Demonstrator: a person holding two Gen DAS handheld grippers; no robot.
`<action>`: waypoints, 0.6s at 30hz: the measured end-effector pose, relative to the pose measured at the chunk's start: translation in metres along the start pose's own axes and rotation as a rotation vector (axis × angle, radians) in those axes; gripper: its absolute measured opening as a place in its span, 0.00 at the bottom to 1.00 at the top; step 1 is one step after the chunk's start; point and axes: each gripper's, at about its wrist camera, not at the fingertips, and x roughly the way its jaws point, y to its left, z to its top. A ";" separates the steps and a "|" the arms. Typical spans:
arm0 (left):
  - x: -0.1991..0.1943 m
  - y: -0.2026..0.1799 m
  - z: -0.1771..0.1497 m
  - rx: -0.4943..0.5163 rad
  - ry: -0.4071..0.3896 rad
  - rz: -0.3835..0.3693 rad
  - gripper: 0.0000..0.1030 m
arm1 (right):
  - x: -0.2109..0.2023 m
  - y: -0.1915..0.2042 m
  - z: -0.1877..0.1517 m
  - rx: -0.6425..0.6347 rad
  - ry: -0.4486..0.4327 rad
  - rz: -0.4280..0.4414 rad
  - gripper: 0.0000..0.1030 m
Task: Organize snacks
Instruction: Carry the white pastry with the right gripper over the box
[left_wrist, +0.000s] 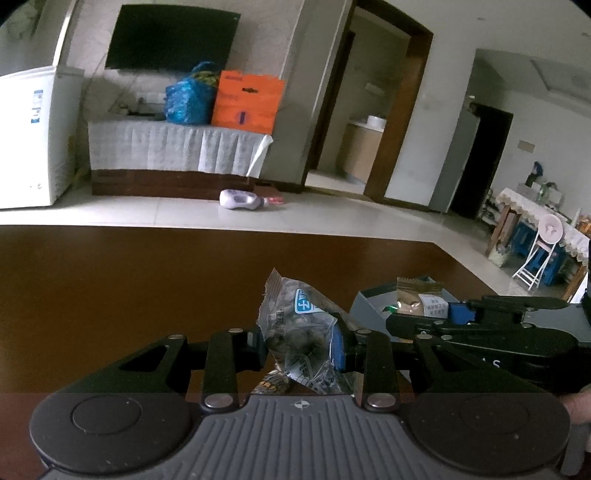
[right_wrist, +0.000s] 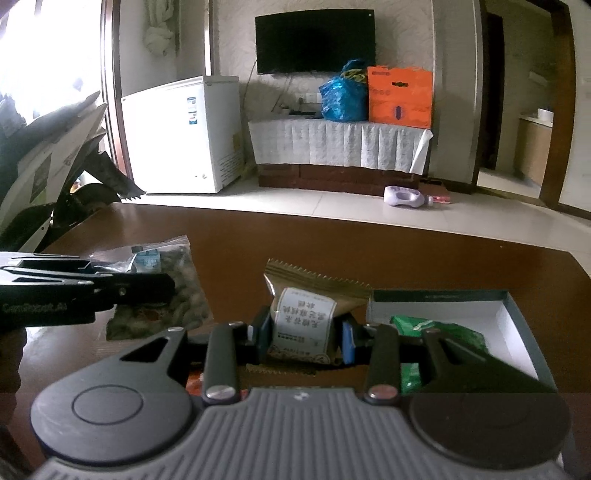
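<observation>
1. Two grips: our left gripper (left_wrist: 301, 345) clamps a clear crinkly nut packet (left_wrist: 303, 332); our right gripper (right_wrist: 304, 332) clamps a brown foil packet (right_wrist: 308, 314).
2. We should release gently over the open grey cardboard box (right_wrist: 517, 314), beside its green packet (right_wrist: 439, 332).

Both cameras sit low over the brown tabletop (left_wrist: 110, 295), close behind their own fingers, facing the far wall at 12 o'clock. Each shows the television (left_wrist: 171, 37) (right_wrist: 314, 40) and the orange box (left_wrist: 246, 101) (right_wrist: 400, 96). The left view has the open box (left_wrist: 365, 306) at 3 o'clock; the right view sees it (right_wrist: 517, 314) too.
</observation>
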 end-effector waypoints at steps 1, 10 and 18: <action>0.001 -0.002 0.000 0.000 0.001 -0.002 0.32 | -0.001 -0.002 0.000 0.003 -0.002 -0.002 0.36; 0.012 -0.016 0.004 0.009 0.002 -0.028 0.32 | -0.012 -0.015 0.001 0.012 -0.014 -0.022 0.36; 0.023 -0.030 0.005 0.021 0.006 -0.054 0.32 | -0.022 -0.024 -0.002 0.020 -0.023 -0.050 0.36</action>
